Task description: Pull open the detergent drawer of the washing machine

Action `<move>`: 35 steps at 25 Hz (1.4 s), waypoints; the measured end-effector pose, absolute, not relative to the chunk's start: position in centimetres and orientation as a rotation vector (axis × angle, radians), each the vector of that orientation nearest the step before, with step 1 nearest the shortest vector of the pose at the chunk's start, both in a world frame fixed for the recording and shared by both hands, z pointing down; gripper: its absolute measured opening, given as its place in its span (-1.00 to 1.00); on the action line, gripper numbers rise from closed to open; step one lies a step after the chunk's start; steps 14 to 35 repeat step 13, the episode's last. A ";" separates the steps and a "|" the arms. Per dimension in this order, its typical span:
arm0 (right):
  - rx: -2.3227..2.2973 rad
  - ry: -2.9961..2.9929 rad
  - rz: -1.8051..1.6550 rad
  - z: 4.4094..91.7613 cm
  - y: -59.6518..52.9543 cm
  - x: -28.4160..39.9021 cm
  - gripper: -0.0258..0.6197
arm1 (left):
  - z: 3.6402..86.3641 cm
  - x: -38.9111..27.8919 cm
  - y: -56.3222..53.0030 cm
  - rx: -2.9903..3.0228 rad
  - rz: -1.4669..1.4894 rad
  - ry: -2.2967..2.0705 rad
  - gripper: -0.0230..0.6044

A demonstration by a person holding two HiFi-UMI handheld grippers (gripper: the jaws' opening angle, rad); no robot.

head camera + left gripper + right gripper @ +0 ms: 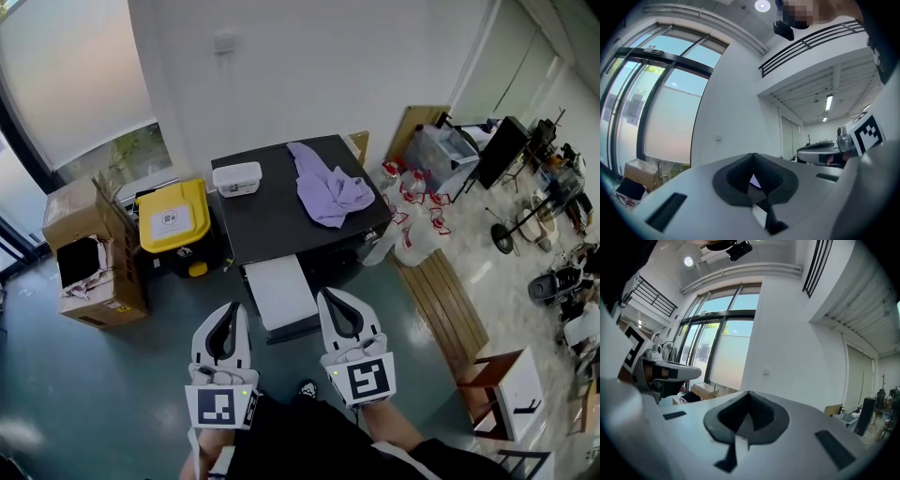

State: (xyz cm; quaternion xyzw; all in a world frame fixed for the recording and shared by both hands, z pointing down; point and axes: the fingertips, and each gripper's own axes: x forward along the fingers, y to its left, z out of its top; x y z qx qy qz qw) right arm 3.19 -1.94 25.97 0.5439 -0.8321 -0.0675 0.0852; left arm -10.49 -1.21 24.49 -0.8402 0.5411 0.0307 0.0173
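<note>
Head view: washing machine (281,202) straight ahead of both sets of closed, empty fingers.
White panel (279,292) jutting from its front edge runs lengthwise between left gripper (234,311) and right gripper (327,302), equally near.

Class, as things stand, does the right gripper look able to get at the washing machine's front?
Probably yes: the right gripper, shut and empty, is held just short of the washing machine, with nothing standing between them. The drawer itself cannot be made out.

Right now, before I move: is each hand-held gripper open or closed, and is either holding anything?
Left hand-held gripper: closed, holding nothing.
Right hand-held gripper: closed, holding nothing.
</note>
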 end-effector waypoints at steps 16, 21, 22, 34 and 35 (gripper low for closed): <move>1.650 -2.466 -0.204 26.1 -1.7 4.3 -0.90 | 24.7 -10.1 -1.2 -2.614 0.102 1.678 -0.86; 1.650 -2.466 -0.204 26.1 -1.7 4.3 -0.90 | 24.7 -10.1 -1.2 -2.614 0.102 1.678 -0.86; 1.650 -2.466 -0.204 26.1 -1.7 4.3 -0.90 | 24.7 -10.1 -1.2 -2.614 0.102 1.678 -0.86; 1.650 -2.466 -0.204 26.1 -1.7 4.3 -0.90 | 24.7 -10.1 -1.2 -2.614 0.102 1.678 -0.86; 1.650 -2.466 -0.204 26.1 -1.7 4.3 -0.90 | 24.7 -10.1 -1.2 -2.614 0.102 1.678 -0.86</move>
